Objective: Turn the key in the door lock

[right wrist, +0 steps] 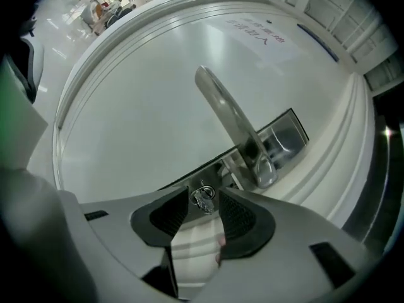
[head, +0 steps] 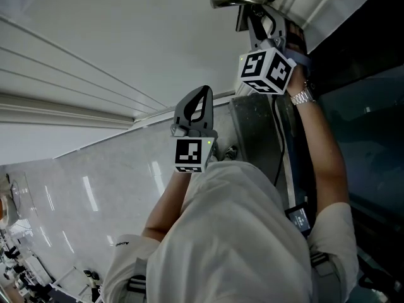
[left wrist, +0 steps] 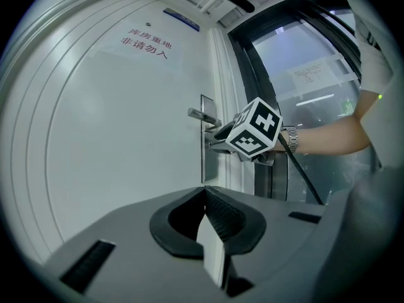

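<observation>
At the centre of the right gripper view, the white door (right wrist: 145, 106) fills most of the frame. The lever handle (right wrist: 227, 115) crosses it slantwise, which I take to mean the gripper itself is rolled over, as turning a lock would need. Below the handle's root, the steel plate (right wrist: 287, 134) carries the lock. The right gripper (right wrist: 203, 191) is pushed up close to that plate. Its 2 jaws stand fairly wide, yet they seem to pinch the key (right wrist: 203, 200), which sits in the lock at lower centre, between the jaw tips. The left gripper (left wrist: 206, 191), low in its own view, is closed on nothing and hangs well back from the door, probably held clear because 1 claw is enough here
</observation>
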The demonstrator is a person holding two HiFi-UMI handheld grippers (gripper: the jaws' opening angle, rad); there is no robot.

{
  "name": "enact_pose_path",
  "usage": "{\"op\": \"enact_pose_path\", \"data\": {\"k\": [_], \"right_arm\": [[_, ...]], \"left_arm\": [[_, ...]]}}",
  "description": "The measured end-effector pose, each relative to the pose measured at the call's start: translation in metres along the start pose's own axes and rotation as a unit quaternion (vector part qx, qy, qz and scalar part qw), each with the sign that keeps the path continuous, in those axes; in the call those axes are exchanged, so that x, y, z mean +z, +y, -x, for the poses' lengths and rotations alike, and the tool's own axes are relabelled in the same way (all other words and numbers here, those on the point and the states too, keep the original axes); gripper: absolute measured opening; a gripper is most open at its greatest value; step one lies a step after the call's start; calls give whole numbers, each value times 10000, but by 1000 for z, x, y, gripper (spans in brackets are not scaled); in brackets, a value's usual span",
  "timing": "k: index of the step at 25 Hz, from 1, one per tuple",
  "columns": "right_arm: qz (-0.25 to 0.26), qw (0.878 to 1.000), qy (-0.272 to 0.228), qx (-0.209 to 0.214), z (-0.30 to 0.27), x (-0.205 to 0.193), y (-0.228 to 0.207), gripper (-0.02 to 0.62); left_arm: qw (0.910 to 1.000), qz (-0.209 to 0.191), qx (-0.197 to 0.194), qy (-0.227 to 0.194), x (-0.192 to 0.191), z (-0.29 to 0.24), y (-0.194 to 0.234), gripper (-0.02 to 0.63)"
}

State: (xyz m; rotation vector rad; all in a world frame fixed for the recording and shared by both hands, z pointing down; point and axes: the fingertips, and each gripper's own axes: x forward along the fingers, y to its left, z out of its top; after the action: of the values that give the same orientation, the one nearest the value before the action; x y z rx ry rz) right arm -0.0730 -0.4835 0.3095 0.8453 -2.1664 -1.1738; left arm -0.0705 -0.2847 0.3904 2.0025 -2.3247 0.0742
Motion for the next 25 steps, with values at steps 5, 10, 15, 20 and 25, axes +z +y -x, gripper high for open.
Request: {"op": "enact_pose_path", "data": {"k": [5,10,15,20,25], "right_arm": [[530,9985,10,-101,-2,1,1,147],[549,9984,-2,-129,-1,1,4,109],[519,9986,32,-72,-3,0,7,107],[409,9991,16,-122,-4,0,5,87],[339,9992,19,-199,-6,-2,4,75]], "left_arm": [[10000,25,32,0,0,1,2,9],[10000,31,26,10,0,1,3,9],[10000,35,5,3,1,-1,4,9],[10000,53,12,13,-2,-2,6,9],[10000,73,-7,12,-2,-2,6,9]]}}
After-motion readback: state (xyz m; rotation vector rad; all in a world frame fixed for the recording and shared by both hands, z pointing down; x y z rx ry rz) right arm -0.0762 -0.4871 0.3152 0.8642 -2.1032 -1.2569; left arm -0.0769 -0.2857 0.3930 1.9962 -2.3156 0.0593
